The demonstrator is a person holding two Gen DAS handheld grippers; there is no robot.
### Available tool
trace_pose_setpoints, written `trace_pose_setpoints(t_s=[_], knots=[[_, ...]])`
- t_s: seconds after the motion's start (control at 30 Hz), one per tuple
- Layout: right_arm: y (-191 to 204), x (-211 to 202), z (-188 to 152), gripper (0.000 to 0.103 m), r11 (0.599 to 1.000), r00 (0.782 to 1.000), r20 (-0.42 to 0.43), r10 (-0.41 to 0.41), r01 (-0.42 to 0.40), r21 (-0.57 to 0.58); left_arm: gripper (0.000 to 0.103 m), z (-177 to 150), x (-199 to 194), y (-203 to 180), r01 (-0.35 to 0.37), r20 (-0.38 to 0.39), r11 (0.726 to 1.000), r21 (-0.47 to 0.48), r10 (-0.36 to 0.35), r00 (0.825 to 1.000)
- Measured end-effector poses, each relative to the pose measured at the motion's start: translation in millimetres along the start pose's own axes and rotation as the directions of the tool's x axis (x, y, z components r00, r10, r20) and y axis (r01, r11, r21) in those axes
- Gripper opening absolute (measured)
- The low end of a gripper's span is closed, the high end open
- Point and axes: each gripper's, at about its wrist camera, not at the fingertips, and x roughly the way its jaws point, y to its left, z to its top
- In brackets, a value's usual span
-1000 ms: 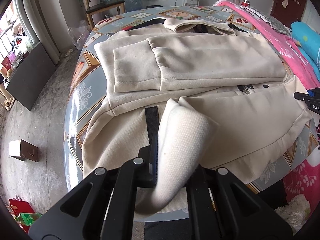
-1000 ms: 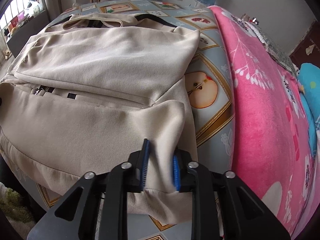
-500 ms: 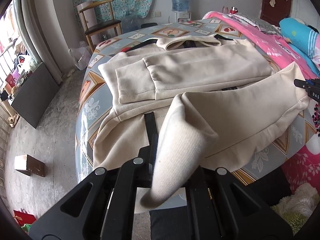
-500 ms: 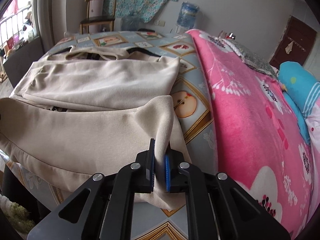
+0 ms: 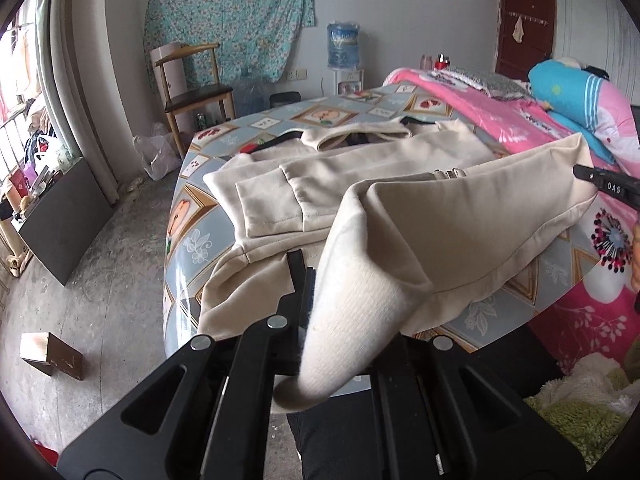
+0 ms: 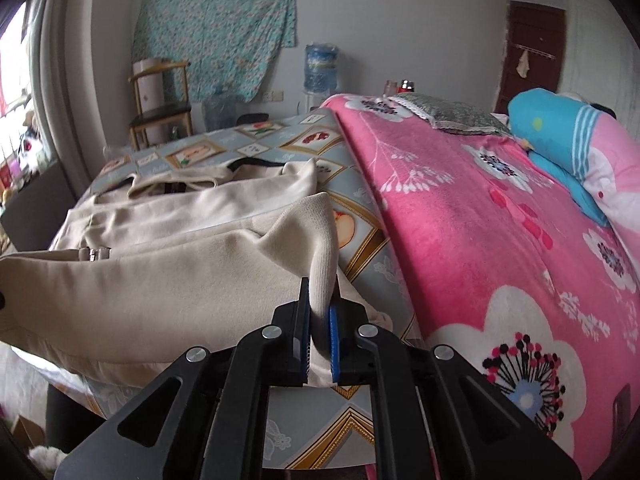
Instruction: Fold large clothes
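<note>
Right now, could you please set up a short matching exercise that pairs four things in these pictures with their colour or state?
Things:
1. jacket hem
2. blanket
3. chair
4. water bottle

States:
A. pink with white flowers, spread on the bed
B. blue, standing by the far wall
C. cream, lifted and pinched at both corners by the left gripper and right gripper
D. wooden with a dark seat, standing on the floor

Pairs: 1-C, 2-A, 3-D, 4-B
</note>
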Motion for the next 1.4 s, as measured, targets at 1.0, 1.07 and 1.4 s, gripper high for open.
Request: trace_pose_setpoints(t_s=[1.0, 1.07, 1.4], knots=[[31.6, 97.8, 162.9, 0.007, 0.996, 0.982, 0.167, 0.087, -0.08, -0.047, 0.005, 175.5, 101.0, 69.4, 0.004, 0.079, 0.997, -0.079, 0.003, 0.997], [33.7, 119.0, 179.4, 0.007, 0.993, 0.981, 0.159, 0.112, -0.107, -0.041, 0.005, 195.3, 125.4, 78.7, 0.002, 0.048, 0.996, -0.084, 0.002, 0.999], [42.5, 315.9, 192.2, 0.007, 0.987, 0.965, -0.206, 0.16, -0.161, 0.013, 0.006, 203.7, 298.6, 122.1, 0.04, -0.304, 0.977, -0.209, -0.104, 0.947]])
